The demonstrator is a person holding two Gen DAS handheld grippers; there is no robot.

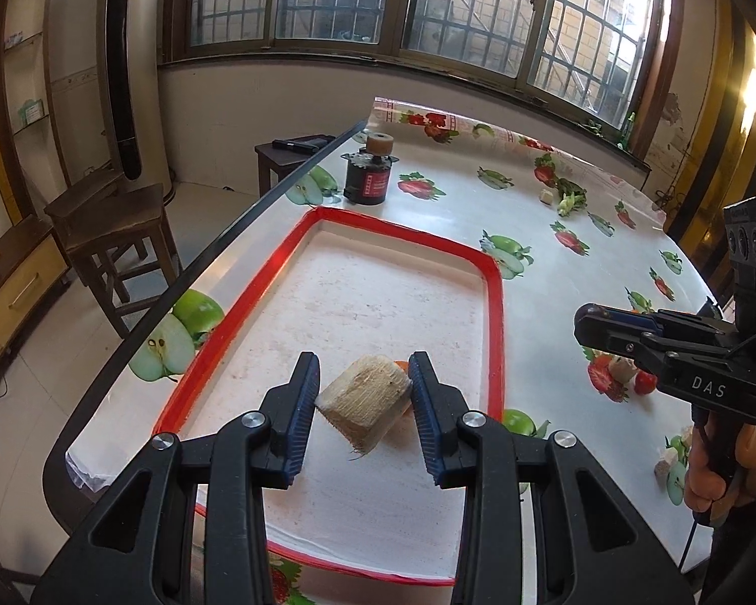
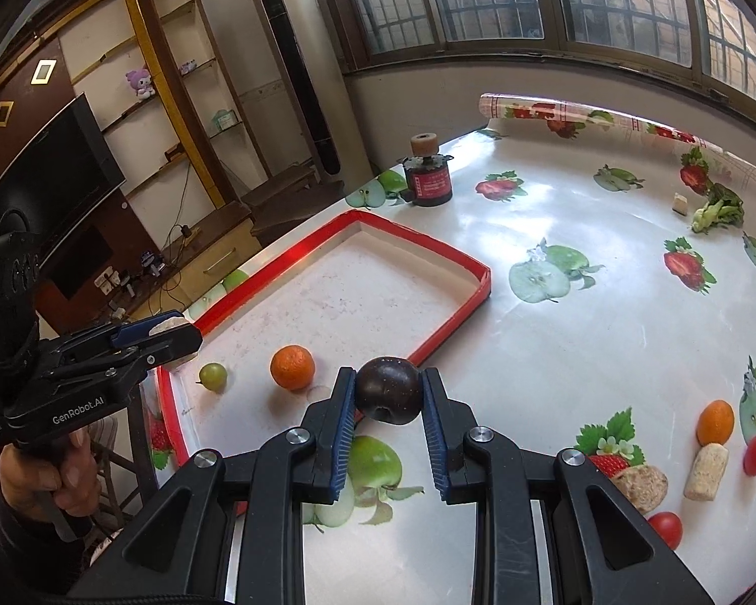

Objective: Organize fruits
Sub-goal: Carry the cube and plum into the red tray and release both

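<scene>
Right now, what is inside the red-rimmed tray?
In the red-rimmed white tray, an orange mandarin and a small green fruit lie near its front end. The left tongs hide that corner.

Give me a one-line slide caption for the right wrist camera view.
Right gripper carries a dark plum toward the red-rimmed tray already holding an orange and green fruit.

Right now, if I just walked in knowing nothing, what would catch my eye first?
Probably the dark plum pinched between the right gripper's blue fingers, near the red-rimmed tray's near corner. Next, the pale fibrous chunk clamped in the left gripper over that tray, where an orange and a small green fruit already sit.
</scene>
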